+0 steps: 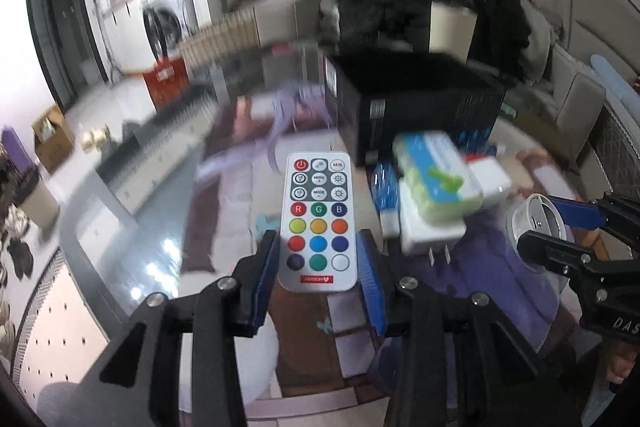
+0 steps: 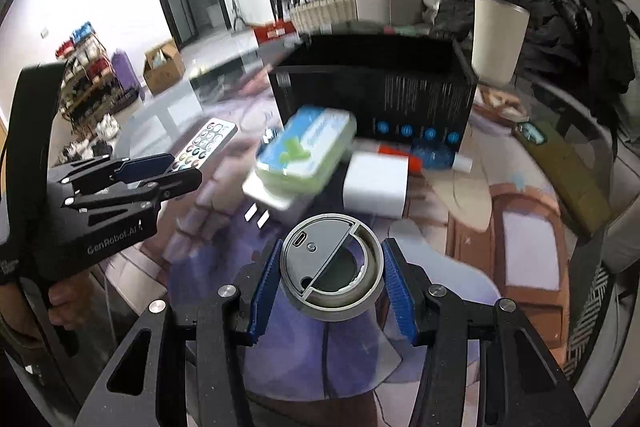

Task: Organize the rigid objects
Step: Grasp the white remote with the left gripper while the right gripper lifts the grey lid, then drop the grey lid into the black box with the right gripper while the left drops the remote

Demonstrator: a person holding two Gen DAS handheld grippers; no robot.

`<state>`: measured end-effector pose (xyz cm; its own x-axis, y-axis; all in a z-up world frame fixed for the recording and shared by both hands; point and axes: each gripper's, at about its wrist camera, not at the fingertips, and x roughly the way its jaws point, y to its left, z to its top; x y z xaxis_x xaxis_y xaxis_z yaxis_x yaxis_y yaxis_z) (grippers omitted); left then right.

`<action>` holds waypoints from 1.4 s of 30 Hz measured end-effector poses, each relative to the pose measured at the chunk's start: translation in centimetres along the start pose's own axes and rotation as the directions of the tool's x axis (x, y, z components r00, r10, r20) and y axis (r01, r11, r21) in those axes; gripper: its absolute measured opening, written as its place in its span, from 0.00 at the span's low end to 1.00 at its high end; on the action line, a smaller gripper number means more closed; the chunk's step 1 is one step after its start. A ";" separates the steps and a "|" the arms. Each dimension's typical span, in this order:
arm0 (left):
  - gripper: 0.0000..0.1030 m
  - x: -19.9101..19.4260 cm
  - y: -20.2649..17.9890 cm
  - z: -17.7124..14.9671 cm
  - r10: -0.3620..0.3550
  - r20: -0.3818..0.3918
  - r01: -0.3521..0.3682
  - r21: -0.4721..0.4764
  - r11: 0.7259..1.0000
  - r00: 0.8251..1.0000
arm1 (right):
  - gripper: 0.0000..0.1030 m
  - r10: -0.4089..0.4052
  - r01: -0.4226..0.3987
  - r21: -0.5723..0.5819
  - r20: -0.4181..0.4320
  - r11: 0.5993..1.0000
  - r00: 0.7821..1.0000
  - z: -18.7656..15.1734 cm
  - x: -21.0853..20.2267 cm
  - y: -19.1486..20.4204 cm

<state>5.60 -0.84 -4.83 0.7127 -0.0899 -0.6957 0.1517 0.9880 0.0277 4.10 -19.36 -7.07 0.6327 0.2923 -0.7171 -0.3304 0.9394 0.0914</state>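
Observation:
A white remote point(image 1: 318, 223) with coloured buttons is clamped at its lower sides between the blue pads of my left gripper point(image 1: 318, 253), lifted above the glass table. In the right wrist view that left gripper point(image 2: 185, 169) appears at the left with the remote point(image 2: 206, 143) sticking out of it. My right gripper point(image 2: 330, 257) is shut on a round grey device point(image 2: 330, 269) with a USB port on top, its pads pressing both sides. From the left wrist view, the right gripper point(image 1: 536, 227) holds this round device point(image 1: 538, 223) at the right edge.
A black box point(image 2: 376, 87) stands behind the pile. In front of it lie a blue-green pack point(image 2: 308, 151), a white charger point(image 2: 376, 183), a plug adapter point(image 2: 272, 201) and a blue bottle point(image 2: 434, 153). A beige cup point(image 2: 498, 39) stands at the back right.

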 end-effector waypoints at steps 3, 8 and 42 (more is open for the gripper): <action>0.37 -2.7 0.0 0.6 -0.028 0.134 0.028 0.003 1.000 0.991 | 0.49 -0.005 0.006 -0.003 0.112 1.000 0.994 0.5 -2.0 0.2; 0.37 -6.6 -0.6 1.1 -0.013 0.327 -0.002 0.047 0.999 0.945 | 0.49 -0.053 0.067 -0.024 0.377 0.997 0.925 0.9 -6.9 1.1; 0.36 7.6 -2.6 16.1 -0.226 -0.024 0.226 -0.004 0.974 0.974 | 0.49 -0.052 0.036 0.213 0.073 0.976 0.996 19.4 6.3 -8.8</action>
<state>21.63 -6.09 1.40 0.6435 -0.3081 -0.7007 0.3065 0.9425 -0.1330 24.60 -22.34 1.01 0.6984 0.2552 -0.6686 -0.1508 0.9658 0.2110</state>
